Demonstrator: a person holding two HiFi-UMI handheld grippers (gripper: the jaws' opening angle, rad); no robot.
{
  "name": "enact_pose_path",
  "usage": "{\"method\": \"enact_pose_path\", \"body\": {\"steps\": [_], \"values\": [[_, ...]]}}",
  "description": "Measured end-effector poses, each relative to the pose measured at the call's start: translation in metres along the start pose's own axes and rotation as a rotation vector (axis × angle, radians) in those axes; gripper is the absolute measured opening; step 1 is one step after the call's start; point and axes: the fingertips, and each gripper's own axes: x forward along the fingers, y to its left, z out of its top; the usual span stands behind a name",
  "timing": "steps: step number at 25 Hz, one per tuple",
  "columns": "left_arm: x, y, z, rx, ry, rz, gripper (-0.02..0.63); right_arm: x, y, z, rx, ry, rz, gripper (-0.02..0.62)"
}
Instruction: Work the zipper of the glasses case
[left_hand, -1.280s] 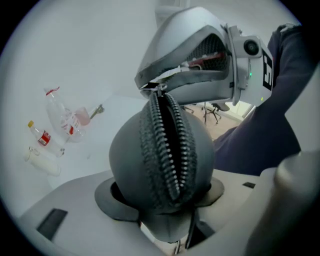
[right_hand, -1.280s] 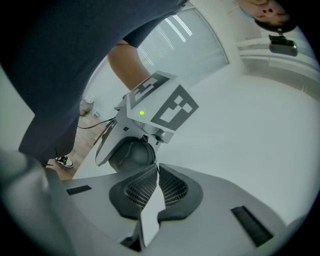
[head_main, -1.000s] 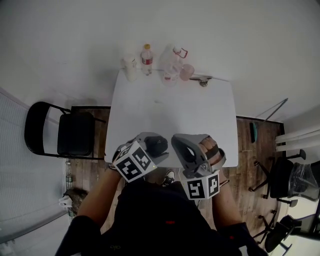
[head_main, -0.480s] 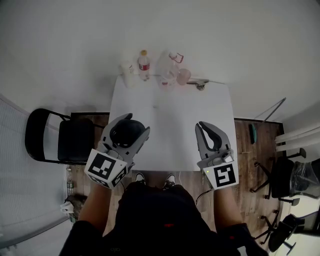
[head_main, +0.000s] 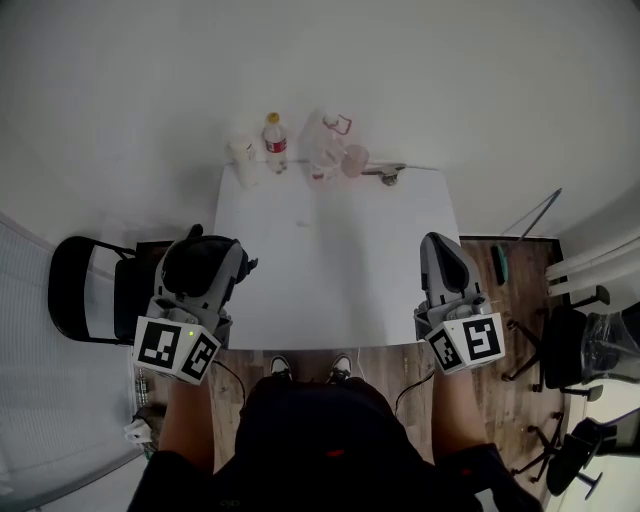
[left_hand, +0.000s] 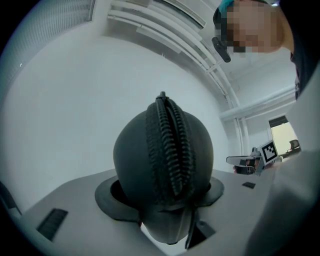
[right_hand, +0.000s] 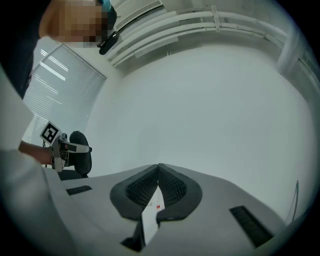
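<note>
Table (head_main: 340, 250): bottles (head_main: 272, 143) at far edge. Glasses case (left_hand: 162, 165) lifted off table, just beyond left edge, clamped in left tool (head_main: 212, 245). Right tool (head_main: 440, 242) over near right corner, jaws closing together, empty. Zipper (left_hand: 167, 145): nothing gripping it; we judge pulling paused or over, track state unclear.

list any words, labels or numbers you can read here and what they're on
No words or numbers can be read anywhere.
Red label on the bottle: too small to read.
The marker cube on the left tongs and the one on the right tongs: square patterns, no letters.
On the glasses case: no print shows.
</note>
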Motion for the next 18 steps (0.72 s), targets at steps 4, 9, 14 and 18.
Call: {"method": "enact_pose_path", "body": {"steps": [4,9,14,18], "values": [[-0.003,0.003,-0.005,0.044,0.013,0.023,0.268,-0.003,-0.001,0.004,0.001,-0.012,-0.009,0.018],[-0.003,0.001,-0.002,0.048,0.013,0.009,0.268,-0.002,0.003,0.007,0.0,-0.014,-0.003,0.018],[0.001,0.001,-0.001,0.052,0.009,0.001,0.268,-0.001,0.007,0.007,-0.014,-0.006,0.015,0.018],[0.001,0.0,0.0,0.05,0.006,-0.009,0.268,-0.003,0.011,0.008,-0.023,-0.003,0.02,0.018]]}}
